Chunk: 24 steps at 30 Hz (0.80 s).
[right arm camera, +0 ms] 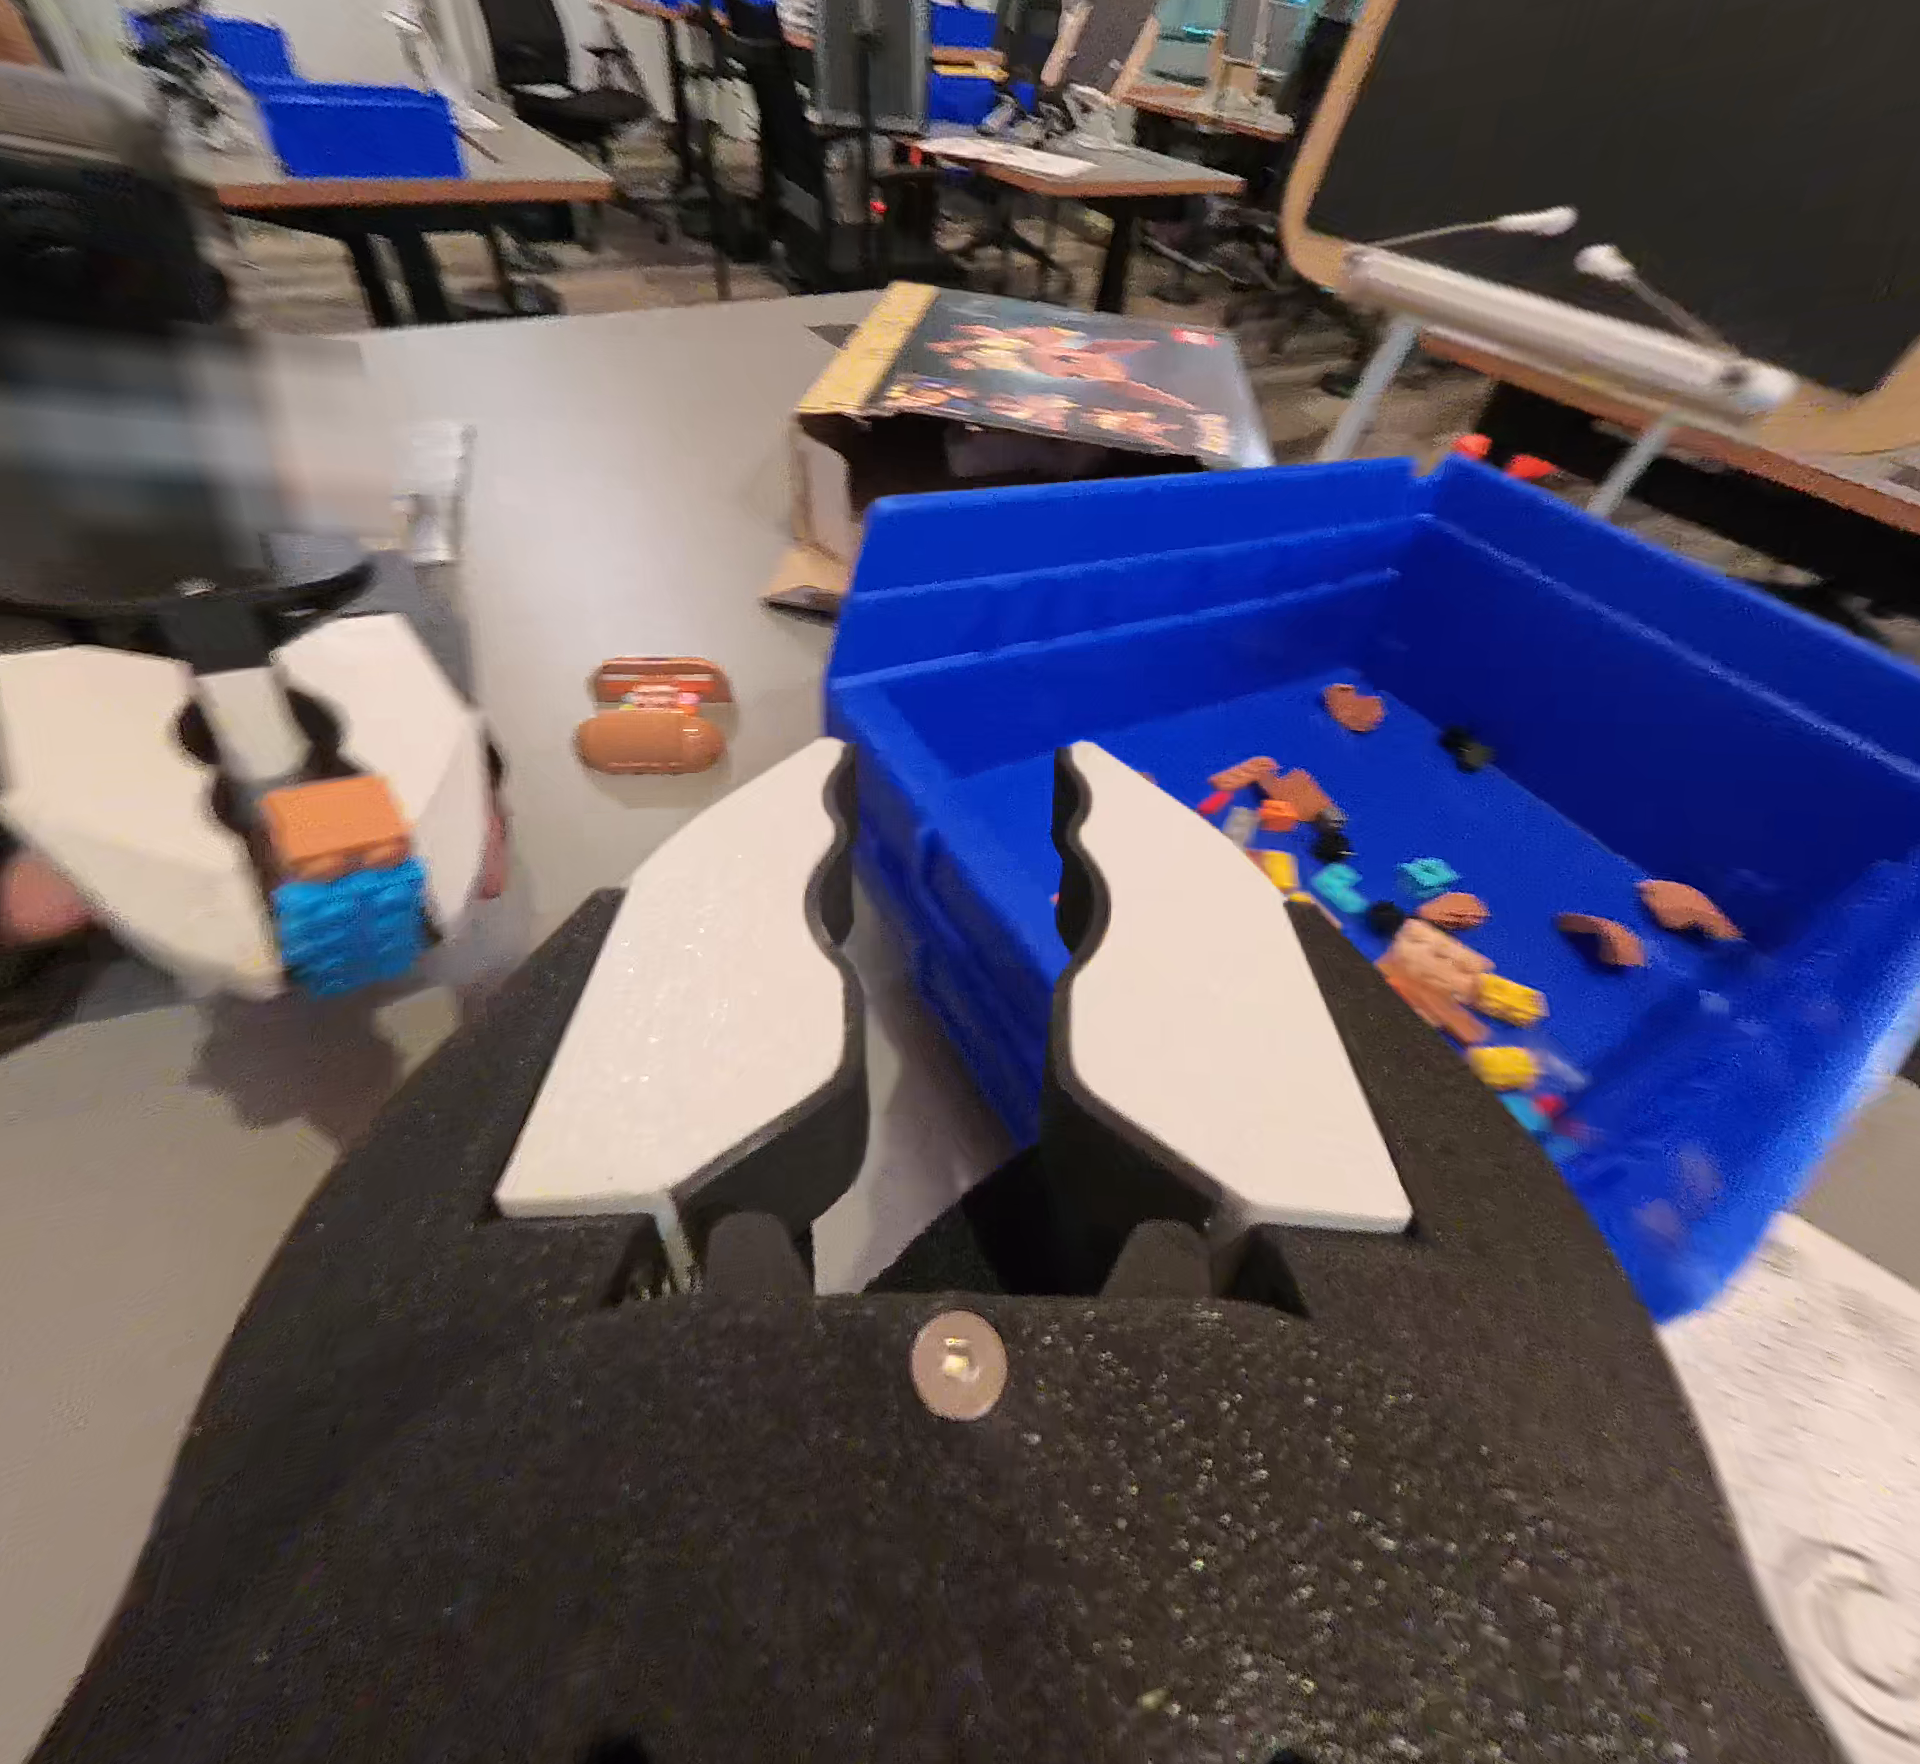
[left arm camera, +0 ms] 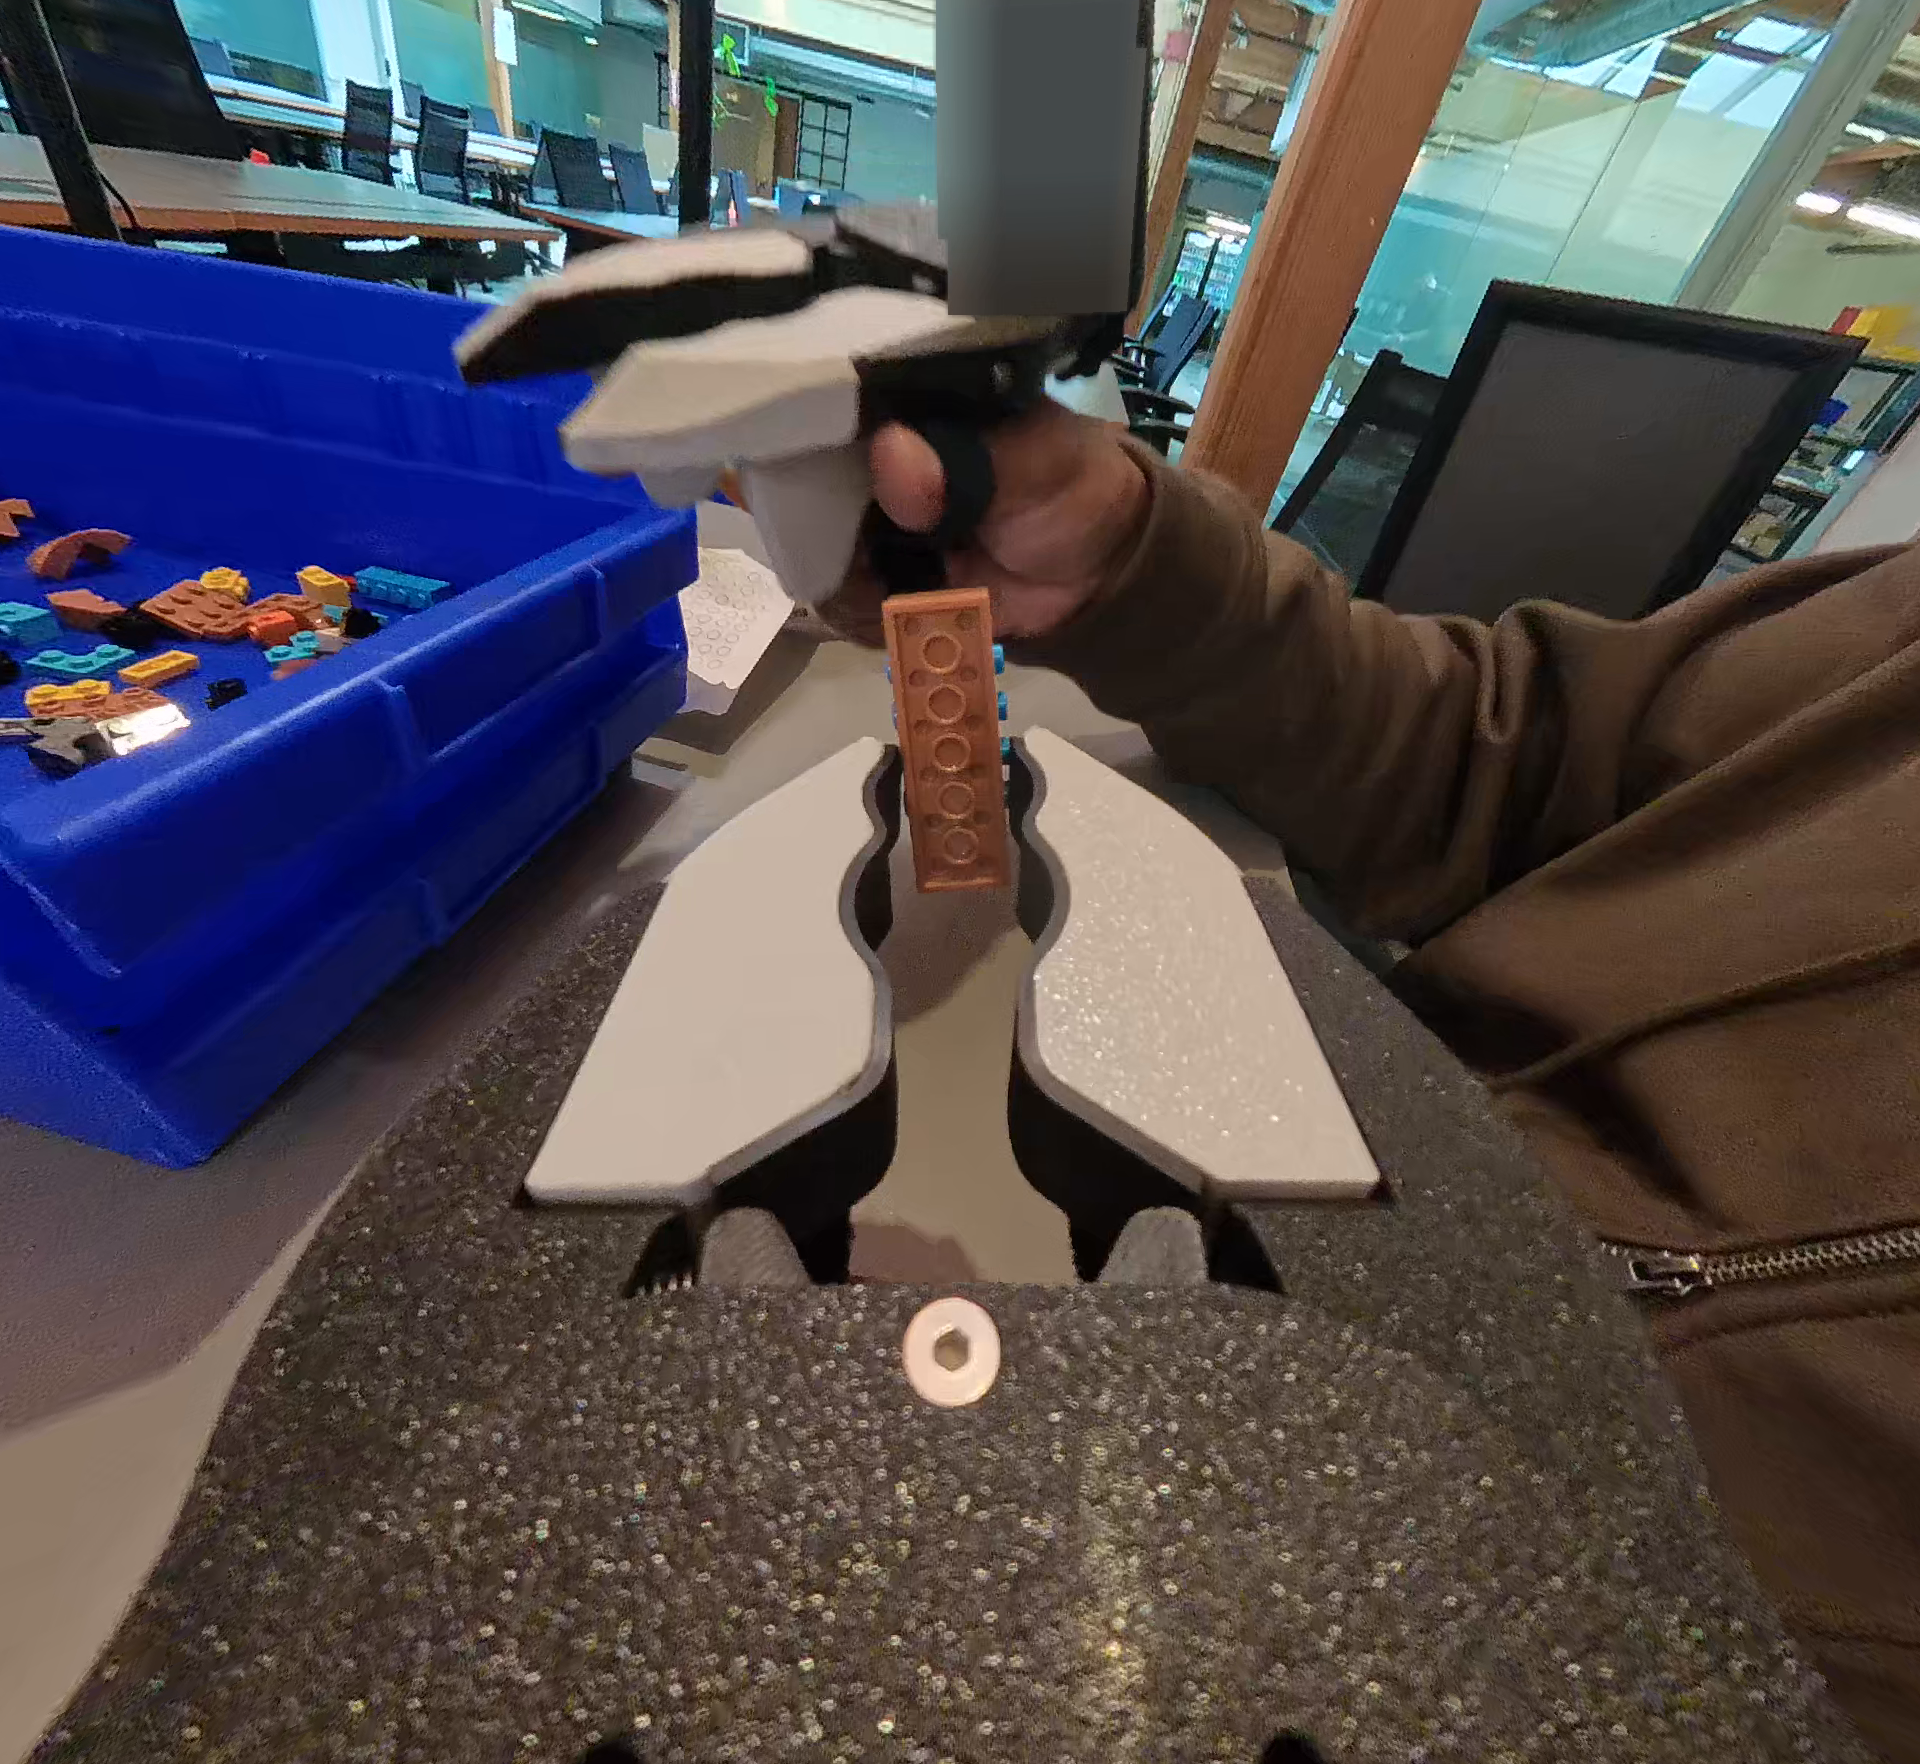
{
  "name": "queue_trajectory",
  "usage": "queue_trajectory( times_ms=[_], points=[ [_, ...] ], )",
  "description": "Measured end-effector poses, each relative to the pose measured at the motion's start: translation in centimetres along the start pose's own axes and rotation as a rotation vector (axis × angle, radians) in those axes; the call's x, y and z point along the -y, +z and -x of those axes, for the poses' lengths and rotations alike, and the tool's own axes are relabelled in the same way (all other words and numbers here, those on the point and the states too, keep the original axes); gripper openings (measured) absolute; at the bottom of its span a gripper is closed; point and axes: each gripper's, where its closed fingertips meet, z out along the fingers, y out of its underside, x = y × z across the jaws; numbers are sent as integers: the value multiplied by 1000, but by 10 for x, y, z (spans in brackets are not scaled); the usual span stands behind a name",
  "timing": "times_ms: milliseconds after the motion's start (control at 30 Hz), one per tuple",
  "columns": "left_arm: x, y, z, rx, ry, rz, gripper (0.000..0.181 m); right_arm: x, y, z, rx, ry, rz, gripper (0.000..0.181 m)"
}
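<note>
In the left wrist view, the left gripper (left arm camera: 954,758) fills the lower centre of the frame, its grey fingers (left arm camera: 764,976) closed on a brown studded plate (left arm camera: 951,743) that stands upright between the tips. Small blue brick pieces (left arm camera: 1000,688) peek out from behind the plate's edges; how they join it is hidden. Just above the plate, the right gripper (left arm camera: 623,405) crosses the middle of the frame, held by a hand (left arm camera: 1023,519) in a brown sleeve (left arm camera: 1455,727) that runs off the right edge. It is seen side-on, and the gap at its tips is hard to judge here. At left a blue bin (left arm camera: 436,779), cut off by the frame edge, holds scattered small bricks (left arm camera: 197,613) in brown, yellow, teal and black. It sits on a grey counter (left arm camera: 135,1247).

In the right wrist view, the right gripper (right arm camera: 951,779) occupies the lower centre, fingers (right arm camera: 707,966) narrowly parted with nothing between them. Its tips hang over the near wall of the blue bin (right arm camera: 1143,571), which fills the right of the frame; the loose bricks (right arm camera: 1455,966) inside are smeared by motion blur. At the left edge the left gripper (right arm camera: 312,841), blurred and partly cut off, grips the brown-and-blue brick assembly (right arm camera: 343,883). On the grey counter (right arm camera: 623,488) beyond, in the centre of the frame, lies a small open brown case (right arm camera: 652,715), and farther back an opened cardboard box (right arm camera: 1029,395) with a dark printed lid.
</note>
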Motion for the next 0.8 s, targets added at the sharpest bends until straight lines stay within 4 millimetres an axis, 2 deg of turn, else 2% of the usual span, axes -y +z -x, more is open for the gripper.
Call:
queue_trajectory(
  times_ms=[67, 200, 267, 433, 567, 800],
  points=[
    [2, 0, -2, -8, -1, -10, 20, -2, -5, 21, 106, 47, -46, 35],
    [1, 2, -6, -4, 39, 2, 20, 14, -33, 76, 446, 158, -187, 29],
    [1, 3, -8, -3, 81, 10, 20, 13, -40, 91, 508, 143, -182, 28],
    [-5, 8, -14, 11, 206, 58, 20, 1, -42, 112, 547, 52, -119, 26],
    [-8, 11, -18, -1, 254, 81, 19, -5, -42, 117, 544, 2, -96, 18],
    [-12, 8, -43, -217, 136, 84, 19, -7, -57, 134, 636, -114, -116, 17]
  ],
)
